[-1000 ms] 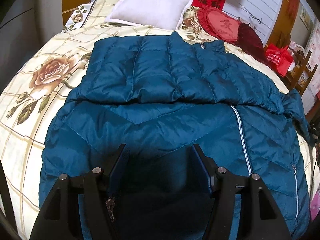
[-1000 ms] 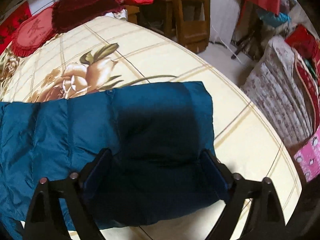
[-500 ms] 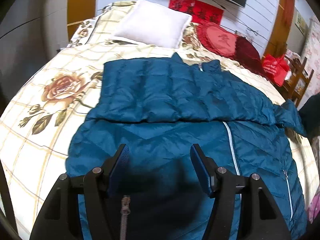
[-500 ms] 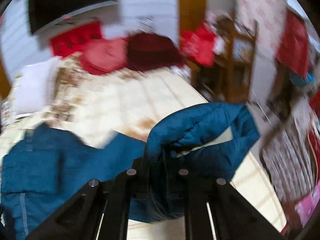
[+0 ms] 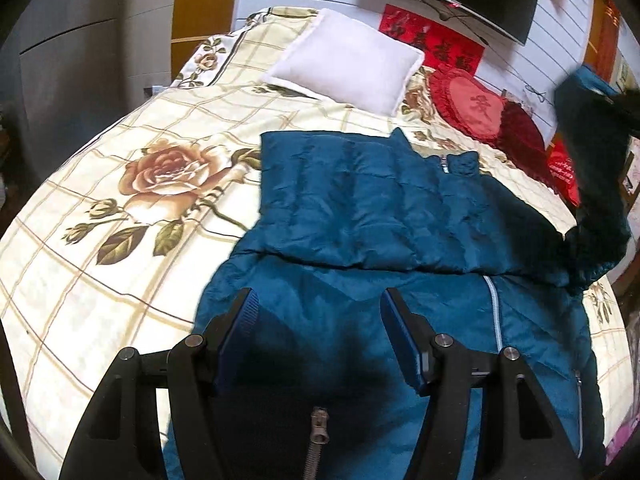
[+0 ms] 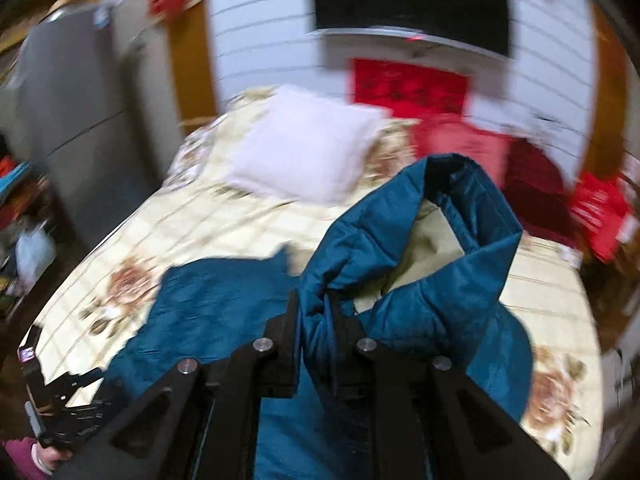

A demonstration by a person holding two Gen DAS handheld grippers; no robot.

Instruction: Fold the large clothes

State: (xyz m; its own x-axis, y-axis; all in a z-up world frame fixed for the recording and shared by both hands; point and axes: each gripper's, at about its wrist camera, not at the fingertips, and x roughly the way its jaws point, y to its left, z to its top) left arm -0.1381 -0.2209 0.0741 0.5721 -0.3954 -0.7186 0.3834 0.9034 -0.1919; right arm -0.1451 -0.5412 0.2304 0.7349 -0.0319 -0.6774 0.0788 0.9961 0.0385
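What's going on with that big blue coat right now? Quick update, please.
Right gripper shut on sleeve of teal quilted puffer jacket, lifted off floral bedspread. Left gripper open, empty, above jacket. Nothing in the way.

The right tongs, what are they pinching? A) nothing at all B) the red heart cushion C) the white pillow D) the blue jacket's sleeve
D: the right tongs are squeezed shut on the blue jacket's sleeve, lifting it off the bed, while the white pillow lies untouched behind.
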